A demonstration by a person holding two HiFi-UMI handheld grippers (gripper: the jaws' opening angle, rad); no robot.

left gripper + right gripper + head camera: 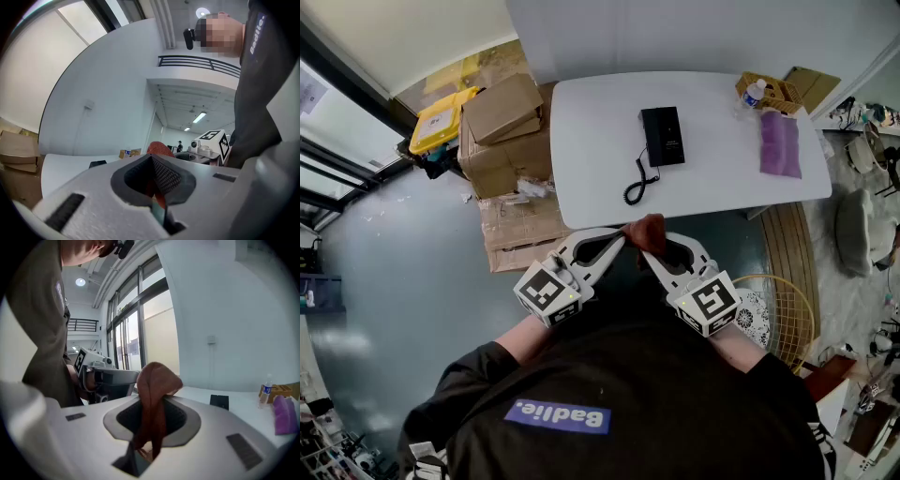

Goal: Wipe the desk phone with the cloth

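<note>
the left tool is clamped on one end of the rust-red cloth, and the right tool pinches the other end. the pair are held close together at the person's chest, short of the table. as i judge it, the cloth wants gathering into one tool with a good pad hanging free, so that fabric and not plastic meets the phone. the other tool could steady the base against sliding, and strokes should run clear of the cord. the phone lies flat near the table's middle, well apart from both tools. it is black and oblong, and its coiled cord trails toward the near edge. a purple bag lies to its right.
</note>
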